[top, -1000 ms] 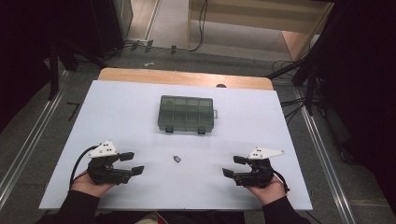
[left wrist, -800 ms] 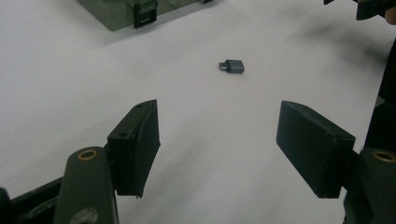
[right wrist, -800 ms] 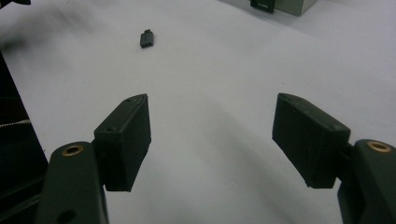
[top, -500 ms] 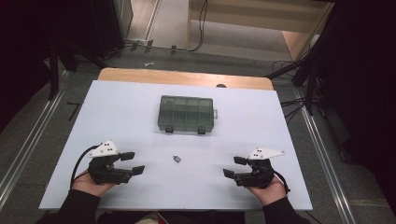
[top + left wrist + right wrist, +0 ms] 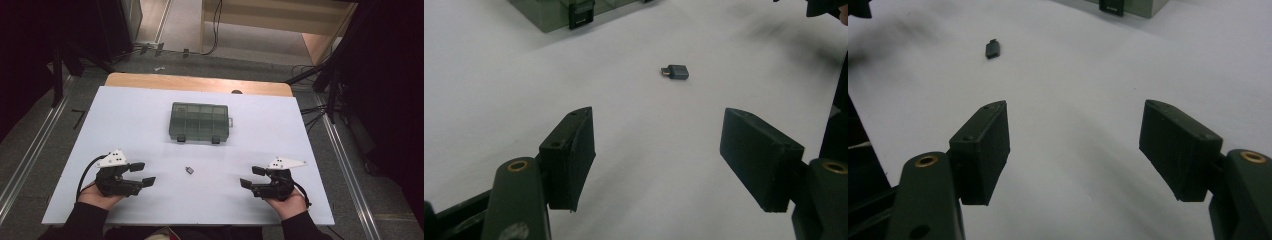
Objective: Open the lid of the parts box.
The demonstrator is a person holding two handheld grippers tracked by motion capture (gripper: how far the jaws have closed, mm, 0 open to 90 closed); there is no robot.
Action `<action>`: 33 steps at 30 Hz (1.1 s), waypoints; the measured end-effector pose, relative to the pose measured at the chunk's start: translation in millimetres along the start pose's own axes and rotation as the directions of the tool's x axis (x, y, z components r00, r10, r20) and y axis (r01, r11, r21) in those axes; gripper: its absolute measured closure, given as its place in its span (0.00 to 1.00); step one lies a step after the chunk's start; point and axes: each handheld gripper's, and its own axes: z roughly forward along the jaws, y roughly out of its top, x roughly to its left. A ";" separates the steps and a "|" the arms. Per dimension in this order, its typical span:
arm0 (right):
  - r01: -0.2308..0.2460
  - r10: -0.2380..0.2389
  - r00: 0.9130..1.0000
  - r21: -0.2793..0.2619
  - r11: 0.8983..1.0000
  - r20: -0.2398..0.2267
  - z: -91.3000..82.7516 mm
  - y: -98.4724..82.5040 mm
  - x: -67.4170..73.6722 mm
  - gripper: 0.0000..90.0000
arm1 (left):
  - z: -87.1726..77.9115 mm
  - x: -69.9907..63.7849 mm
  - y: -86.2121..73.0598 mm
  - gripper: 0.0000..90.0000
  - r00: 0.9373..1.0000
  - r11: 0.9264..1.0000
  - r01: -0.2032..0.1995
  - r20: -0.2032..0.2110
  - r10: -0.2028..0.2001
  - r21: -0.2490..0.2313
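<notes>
Nothing has moved since the earlier frames: both hands rest at the same places on the table (image 5: 310, 150), and the small things lie as they did.

The left gripper (image 5: 142, 174) stands with its jaws wide apart and nothing between them; the right gripper (image 5: 251, 177) is the same, wide and empty. Both point toward the middle of the table. The small dark adapter (image 5: 189, 170) lies flat on the white surface between the two grippers, a little ahead of their jaw tips and well apart from both. In the left gripper view the adapter (image 5: 675, 72) sits ahead of the jaws and slightly toward the right one; in the right gripper view it (image 5: 992, 49) lies ahead and toward the left jaw. The grey compartment box (image 5: 200, 122) stands farther ahead, beyond the adapter, with its lid closed and its two latches facing the person.

By judgement, the work is at its start: no reach has begun. The next move probably calls for one gripper to go forward and inward to the adapter, lower the jaws around its narrow body and close gently, because the part is small and flat and can slide away.
</notes>
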 end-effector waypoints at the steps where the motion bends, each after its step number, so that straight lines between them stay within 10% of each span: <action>1: -0.011 0.011 1.000 0.002 1.000 0.004 0.7 1.0 -1.2 0.30 | -0.1 0.1 0.0 0.34 1.000 1.000 0.002 0.000 -0.002 -0.001; 33: -0.009 0.011 0.999 -0.037 0.999 0.047 15.4 30.6 -11.6 0.31 | 0.9 0.4 0.3 0.34 1.000 1.000 0.006 -0.001 -0.006 -0.001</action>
